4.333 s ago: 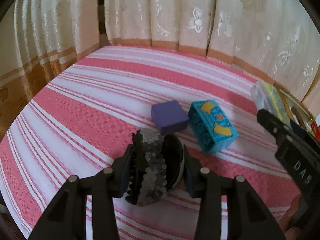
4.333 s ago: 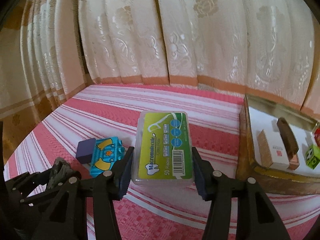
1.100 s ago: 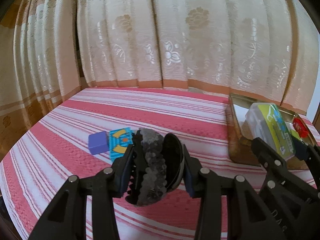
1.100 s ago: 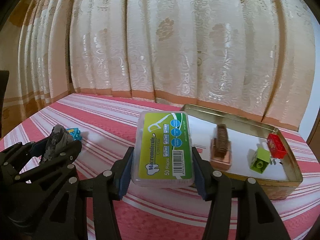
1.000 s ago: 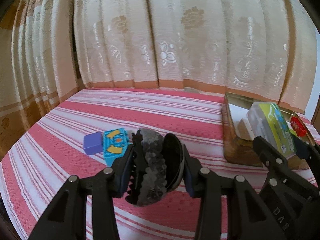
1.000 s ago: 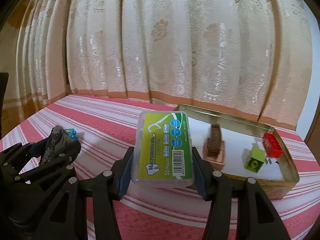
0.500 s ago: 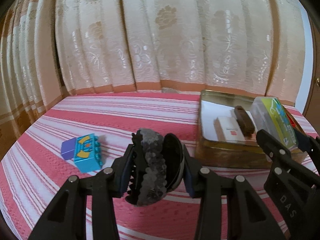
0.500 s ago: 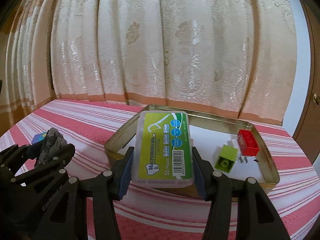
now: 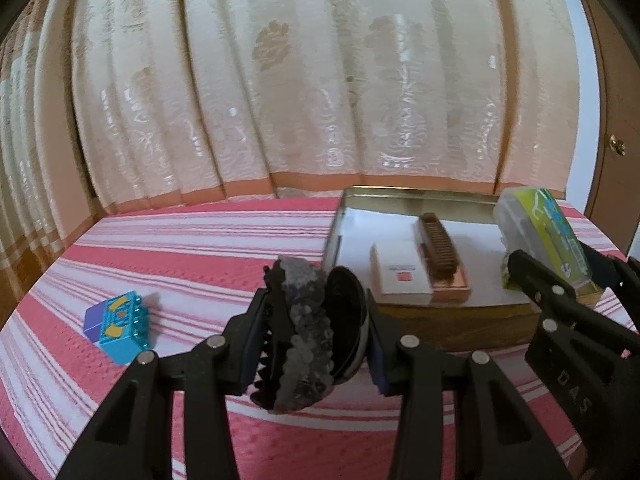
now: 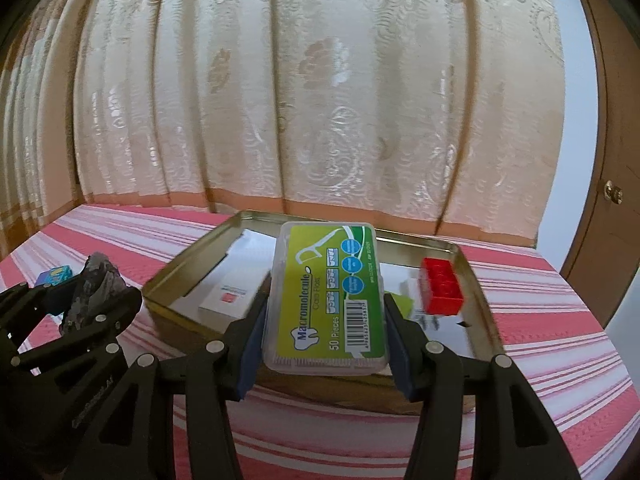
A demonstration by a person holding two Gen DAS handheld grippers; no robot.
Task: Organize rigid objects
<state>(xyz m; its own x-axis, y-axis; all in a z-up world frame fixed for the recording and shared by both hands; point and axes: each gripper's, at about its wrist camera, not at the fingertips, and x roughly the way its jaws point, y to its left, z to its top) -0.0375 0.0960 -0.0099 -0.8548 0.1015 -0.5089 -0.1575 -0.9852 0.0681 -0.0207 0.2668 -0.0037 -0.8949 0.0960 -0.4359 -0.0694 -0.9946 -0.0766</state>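
Before me a desk under a pink-and-white striped woven cloth (image 9: 208,248) carries a shallow rectangular gold metal tin (image 9: 452,326) at right. Well apart at left lie a turquoise studded toy brick (image 9: 124,326) and, seemingly touching it, a purple block (image 9: 93,320).

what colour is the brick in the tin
Red, clearest in the right wrist view.

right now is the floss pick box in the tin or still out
Out: the floss pick box is clamped in the right gripper, held above the tin's near edge.
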